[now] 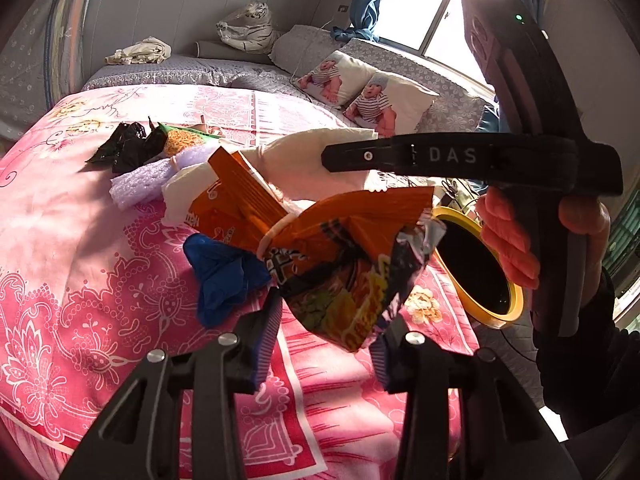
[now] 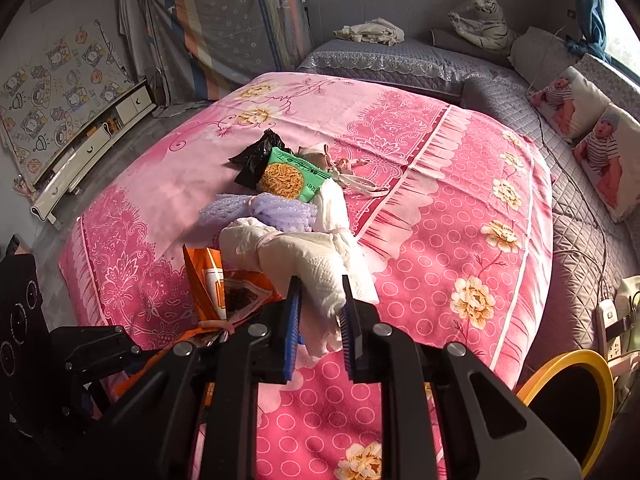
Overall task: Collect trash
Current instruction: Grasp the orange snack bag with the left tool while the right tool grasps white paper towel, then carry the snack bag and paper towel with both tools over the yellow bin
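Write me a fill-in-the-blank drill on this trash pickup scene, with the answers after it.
1. The right gripper is shut on a wad of white ____.
2. The left gripper holds an ____ snack wrapper.
3. The bin by the bed has a ____ rim.
4. The green noodle packet lies on the ____ bedspread.

Missing words: tissue; orange; yellow; pink

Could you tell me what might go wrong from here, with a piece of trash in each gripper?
1. The left gripper pinches only the orange wrapper's lower edge; it could slip out.
2. The white tissue in the right gripper is thin and might tear.
3. The yellow-rimmed bin stands beside the bed; drops could miss.
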### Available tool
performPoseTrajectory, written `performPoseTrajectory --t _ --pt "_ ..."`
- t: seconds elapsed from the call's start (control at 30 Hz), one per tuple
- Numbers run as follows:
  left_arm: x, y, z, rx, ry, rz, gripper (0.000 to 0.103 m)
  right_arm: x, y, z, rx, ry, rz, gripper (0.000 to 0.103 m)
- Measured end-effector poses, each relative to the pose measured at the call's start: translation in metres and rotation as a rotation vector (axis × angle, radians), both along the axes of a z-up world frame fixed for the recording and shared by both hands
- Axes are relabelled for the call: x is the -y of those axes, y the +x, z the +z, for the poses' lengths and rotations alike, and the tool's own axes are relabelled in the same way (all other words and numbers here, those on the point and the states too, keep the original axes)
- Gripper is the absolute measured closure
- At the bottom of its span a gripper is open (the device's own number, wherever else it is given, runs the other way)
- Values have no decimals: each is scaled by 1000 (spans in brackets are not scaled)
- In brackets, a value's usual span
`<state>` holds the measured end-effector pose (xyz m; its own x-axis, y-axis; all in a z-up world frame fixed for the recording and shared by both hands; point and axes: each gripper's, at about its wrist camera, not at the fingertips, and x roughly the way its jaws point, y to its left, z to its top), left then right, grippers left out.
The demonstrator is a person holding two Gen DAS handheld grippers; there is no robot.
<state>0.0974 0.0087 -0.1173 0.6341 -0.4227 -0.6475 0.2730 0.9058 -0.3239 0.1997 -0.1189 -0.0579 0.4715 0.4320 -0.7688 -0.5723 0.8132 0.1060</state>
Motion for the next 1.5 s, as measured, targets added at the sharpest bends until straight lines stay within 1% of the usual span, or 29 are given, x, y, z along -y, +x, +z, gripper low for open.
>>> performPoseTrajectory --t 0.4,0.83,1.2,1.5 --pt "-23 -22 26 73 -7 44 65 23 -6 26 55 56 -64 86" --pt "-37 -32 45 114 2 102 65 46 -14 43 93 82 -108 86" --pt "-28 -35 59 143 22 101 65 77 -22 55 122 123 -158 86" --pt "-13 -26 71 159 35 68 65 115 -29 62 140 164 -236 86"
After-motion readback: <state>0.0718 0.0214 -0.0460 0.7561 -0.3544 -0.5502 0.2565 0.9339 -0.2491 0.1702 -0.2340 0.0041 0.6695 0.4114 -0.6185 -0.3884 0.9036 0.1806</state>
